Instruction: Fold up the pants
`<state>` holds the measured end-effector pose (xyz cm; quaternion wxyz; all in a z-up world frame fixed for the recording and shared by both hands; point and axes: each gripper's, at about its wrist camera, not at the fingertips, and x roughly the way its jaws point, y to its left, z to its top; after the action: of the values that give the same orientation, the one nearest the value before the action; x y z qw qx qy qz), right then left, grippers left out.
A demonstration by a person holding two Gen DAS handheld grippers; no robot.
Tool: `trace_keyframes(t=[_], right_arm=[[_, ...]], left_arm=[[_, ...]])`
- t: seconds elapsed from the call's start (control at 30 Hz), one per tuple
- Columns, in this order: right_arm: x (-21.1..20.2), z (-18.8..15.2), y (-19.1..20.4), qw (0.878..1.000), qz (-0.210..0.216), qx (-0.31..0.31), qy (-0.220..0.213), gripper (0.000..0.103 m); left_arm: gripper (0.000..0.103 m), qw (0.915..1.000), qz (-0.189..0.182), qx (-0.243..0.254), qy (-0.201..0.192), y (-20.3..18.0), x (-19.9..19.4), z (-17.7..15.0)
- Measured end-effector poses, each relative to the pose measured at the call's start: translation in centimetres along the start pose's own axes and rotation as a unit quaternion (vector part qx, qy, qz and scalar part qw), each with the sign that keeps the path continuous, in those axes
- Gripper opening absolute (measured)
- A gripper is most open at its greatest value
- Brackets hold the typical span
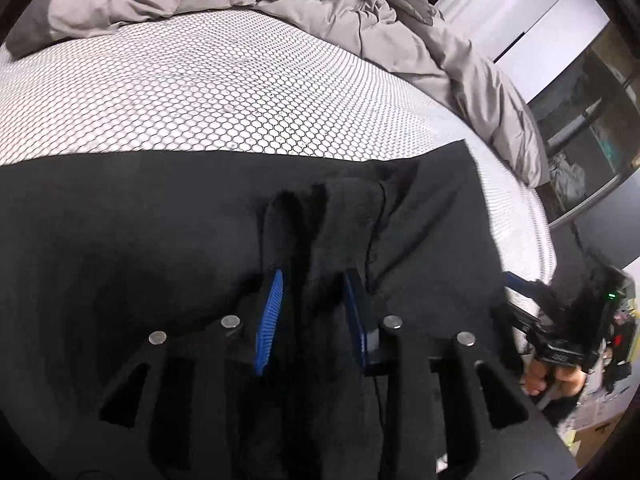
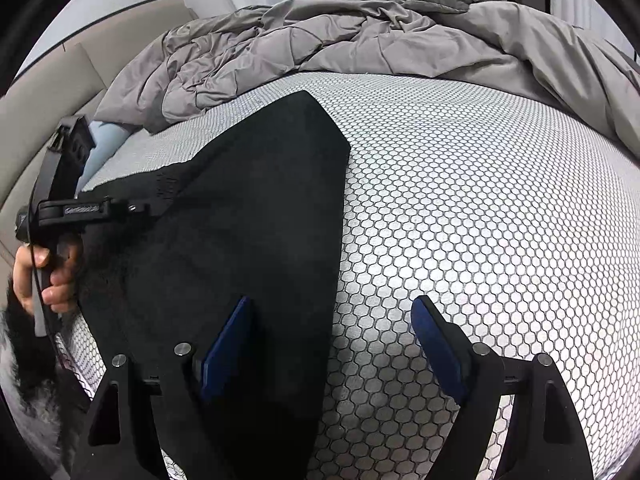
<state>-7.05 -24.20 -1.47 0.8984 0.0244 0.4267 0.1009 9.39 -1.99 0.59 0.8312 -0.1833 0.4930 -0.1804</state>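
Black pants (image 2: 248, 208) lie flat on the white honeycomb-patterned mattress (image 2: 460, 200), stretching from the near edge toward the far left. In the left wrist view the pants (image 1: 160, 232) fill the lower frame. My left gripper (image 1: 312, 276) is shut on a bunched fold of the pants fabric between its blue pads. It also shows in the right wrist view (image 2: 132, 208), at the pants' left edge. My right gripper (image 2: 332, 312) is open and empty, its left finger over the pants' near end, its right finger over bare mattress. It also shows in the left wrist view (image 1: 516, 280).
A rumpled grey duvet (image 2: 340, 32) is heaped along the far side of the mattress. A beige headboard or wall panel (image 2: 60, 92) is at the left. The mattress edge (image 1: 536, 224) drops off at the right, with shelving (image 1: 584, 128) beyond.
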Motion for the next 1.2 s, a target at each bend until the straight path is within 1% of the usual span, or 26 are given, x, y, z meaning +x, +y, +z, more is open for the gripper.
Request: trace_keyframes(t=[0.07,0.13,0.23,0.27,0.3,0.33,0.4,0.43,0.5,0.53,0.57,0.6,0.63,0.67,0.73,0.77,0.83,0.87,0.9,0.97,1.0,1.03,1.07,1.13,1.2], right_arm=[[-0.3,-0.1,-0.2,1.000,0.001,0.003,-0.003,0.084],[-0.4,-0.1,-0.4,1.000,0.001,0.004,-0.003,0.084],[-0.3,-0.2,-0.5,1.000,0.000,0.004,0.001,0.084],[-0.3,-0.2,-0.5,1.000,0.000,0.005,0.001,0.084],[-0.3,-0.2,-0.4,1.000,0.001,0.004,0.001,0.084],[-0.3,-0.2,-0.3,1.000,0.002,0.002,0.001,0.084],[-0.1,-0.1,-0.1,1.000,0.002,-0.001,0.002,0.084],[0.0,-0.1,0.0,1.000,0.001,-0.002,0.003,0.084],[0.2,-0.1,0.3,1.000,-0.002,-0.003,0.003,0.084],[0.3,0.0,0.4,1.000,0.000,-0.004,0.003,0.084],[0.4,0.0,0.5,1.000,0.002,-0.005,0.004,0.084],[0.5,0.0,0.6,1.000,0.002,-0.006,0.004,0.084],[0.5,0.1,0.8,1.000,0.001,-0.008,0.003,0.084],[0.5,0.1,0.9,1.000,0.000,-0.009,-0.001,0.084],[0.3,0.2,1.1,1.000,0.004,-0.009,-0.006,0.084],[0.2,0.2,1.1,1.000,0.006,-0.009,-0.007,0.084],[0.2,0.2,1.0,1.000,0.004,-0.010,-0.008,0.084],[0.2,0.1,0.9,1.000,0.004,-0.010,-0.007,0.084],[0.3,0.1,0.8,1.000,0.003,-0.009,-0.005,0.084],[0.4,-0.1,0.6,1.000,0.000,-0.008,0.000,0.084],[0.4,-0.1,0.5,1.000,-0.001,-0.007,0.001,0.084],[0.4,-0.1,0.5,1.000,0.000,-0.006,0.001,0.084],[0.3,-0.1,0.5,1.000,0.000,-0.006,0.001,0.084],[0.2,-0.1,0.5,1.000,0.001,-0.005,-0.002,0.084],[0.1,0.0,0.5,1.000,-0.001,-0.003,-0.008,0.084]], left_arm=[[0.039,0.9998,-0.017,-0.012,-0.006,0.6,-1.1,-0.5],[0.045,0.9994,-0.033,-0.008,0.004,0.7,-0.9,-1.0],[0.045,0.9988,-0.033,-0.009,0.035,1.8,-0.1,-2.0],[0.047,0.9983,-0.040,-0.011,0.040,2.2,0.3,-2.1],[0.049,0.9978,-0.051,-0.013,0.041,2.2,1.0,-1.9],[0.053,0.9964,-0.071,-0.015,0.042,2.6,1.4,-1.8],[0.055,0.9946,-0.090,-0.030,0.042,2.9,1.8,-1.5],[0.058,0.9933,-0.100,-0.040,0.042,3.1,1.9,-1.4],[0.059,0.9925,-0.103,-0.052,0.041,3.1,2.3,-1.3],[0.058,0.9933,-0.097,-0.053,0.035,2.9,2.3,-1.3],[0.045,0.9954,-0.080,-0.049,0.019,2.5,2.1,-1.4],[0.035,0.9966,-0.069,-0.045,0.007,2.3,2.1,-1.5],[0.025,0.9965,-0.071,-0.044,0.001,2.1,2.1,-1.6],[0.020,0.9959,-0.077,-0.046,-0.007,2.0,2.0,-1.7],[0.019,0.9959,-0.081,-0.039,-0.011,1.8,1.7,-1.8],[0.019,0.9958,-0.082,-0.040,-0.005,1.9,1.7,-1.9],[0.021,0.9943,-0.086,-0.058,0.026,2.6,2.5,-1.9],[0.024,0.9932,-0.091,-0.066,0.034,3.0,2.6,-1.9],[0.025,0.9918,-0.099,-0.071,0.039,3.4,2.6,-2.0],[0.032,0.9881,-0.130,-0.069,0.045,4.0,2.7,-2.1],[0.034,0.9859,-0.142,-0.073,0.049,4.2,2.9,-2.1],[0.036,0.9851,-0.147,-0.075,0.049,4.3,3.1,-2.1],[0.039,0.9850,-0.148,-0.074,0.049,4.0,3.3,-2.1],[0.041,0.9873,-0.137,-0.068,0.042,3.0,3.6,-2.1],[0.042,0.9897,-0.127,-0.058,0.031,1.8,3.9,-2.0]])
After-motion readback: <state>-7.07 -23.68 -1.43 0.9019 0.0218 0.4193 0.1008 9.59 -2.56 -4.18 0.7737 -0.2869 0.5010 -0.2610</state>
